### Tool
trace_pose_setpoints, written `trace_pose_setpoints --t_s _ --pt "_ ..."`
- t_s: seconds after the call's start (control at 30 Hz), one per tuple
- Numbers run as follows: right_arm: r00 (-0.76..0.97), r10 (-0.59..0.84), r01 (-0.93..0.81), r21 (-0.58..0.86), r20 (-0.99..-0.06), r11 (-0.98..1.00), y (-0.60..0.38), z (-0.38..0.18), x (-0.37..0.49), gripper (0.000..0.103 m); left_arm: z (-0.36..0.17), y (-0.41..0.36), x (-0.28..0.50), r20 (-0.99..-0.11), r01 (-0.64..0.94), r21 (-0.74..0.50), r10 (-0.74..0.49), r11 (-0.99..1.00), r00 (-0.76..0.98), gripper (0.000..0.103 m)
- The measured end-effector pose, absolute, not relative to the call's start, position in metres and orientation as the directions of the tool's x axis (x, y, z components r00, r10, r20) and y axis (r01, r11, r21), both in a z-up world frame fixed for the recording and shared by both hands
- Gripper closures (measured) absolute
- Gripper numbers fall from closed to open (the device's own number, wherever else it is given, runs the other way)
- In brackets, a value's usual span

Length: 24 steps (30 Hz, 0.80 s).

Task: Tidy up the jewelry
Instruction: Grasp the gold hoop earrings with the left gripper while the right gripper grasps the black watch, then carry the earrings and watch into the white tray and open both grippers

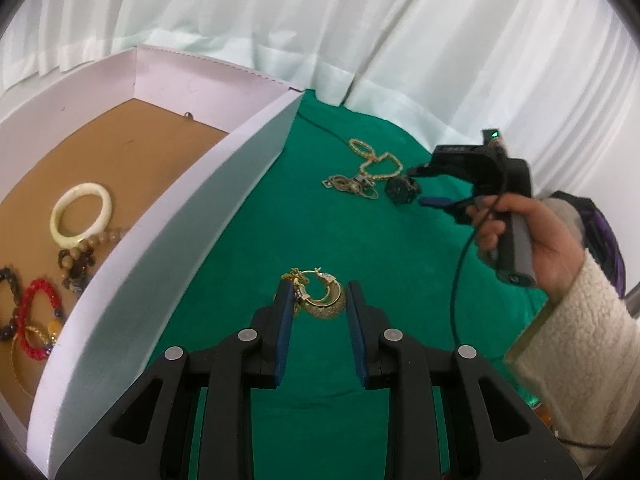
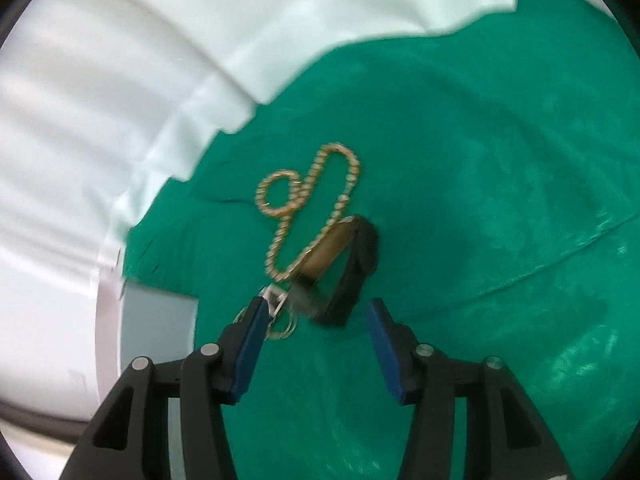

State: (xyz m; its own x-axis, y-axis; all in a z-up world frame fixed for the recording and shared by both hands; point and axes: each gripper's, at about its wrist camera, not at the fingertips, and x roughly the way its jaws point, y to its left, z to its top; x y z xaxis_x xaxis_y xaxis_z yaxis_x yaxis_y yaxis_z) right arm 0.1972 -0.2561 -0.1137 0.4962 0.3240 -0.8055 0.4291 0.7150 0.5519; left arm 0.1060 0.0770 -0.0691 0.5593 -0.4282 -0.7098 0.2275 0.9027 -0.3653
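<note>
Shiny gold-metal earring (image 1: 326, 300) on matt green cloth (image 1: 360, 240); smooth white cardboard box (image 1: 180, 240).

The left wrist view looked steeply down along its fingers from close above the green cloth (image 1: 320, 208), the white box (image 1: 192, 216) at frame left. The right wrist view, blurred, faced down nearer. Both shared the gold chain (image 1: 376, 160) (image 2: 316, 196) and cloth.

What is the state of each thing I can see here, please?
Left gripper: open, around the gold earring, pads not pressing.
Gold earring: lying on the green cloth.
Right gripper: open, empty, over the watch.
Watch: on the cloth, strap looped.
Gold chain: loose on the cloth, curled.
Box: open, holds bracelets.
White bangle: flat in the box.
</note>
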Motion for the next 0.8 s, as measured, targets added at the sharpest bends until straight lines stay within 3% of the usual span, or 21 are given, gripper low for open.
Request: trace_pose_setpoints --t_s 0.13,0.2,0.3,0.33,0.63,0.8 --pt "0.508 0.361 0.462 0.6 -0.782 0.653 -0.256 -0.134 0.208 0.05 -0.071 0.082 0.104 -0.707 0.217 -0.372 -0.427 0.902 0.563 0.078" --pt "0.525 0.373 0.451 0.621 -0.766 0.641 -0.254 -0.138 0.208 0.061 -0.073 0.084 0.103 -0.71 0.212 -0.376 -0.428 0.902 0.56 0.078" --pt "0.545 0.402 0.411 0.653 -0.736 0.636 -0.254 -0.136 0.205 0.064 -0.076 0.087 0.1 -0.713 0.206 -0.378 -0.426 0.903 0.557 0.078" --pt "0.55 0.411 0.396 0.66 -0.727 0.638 -0.256 -0.133 0.203 0.083 -0.076 0.087 0.1 -0.714 0.204 -0.38 -0.426 0.902 0.556 0.078" --pt "0.542 0.466 0.224 0.654 -0.7 0.722 -0.253 -0.106 0.166 0.082 -0.068 0.083 0.096 -0.701 0.207 -0.392 -0.437 0.896 0.563 0.078" --pt "0.553 0.465 0.088 0.603 -0.692 0.793 -0.234 -0.068 0.137 0.082 -0.041 0.087 0.09 -0.656 0.221 -0.461 -0.497 0.86 0.568 0.078"
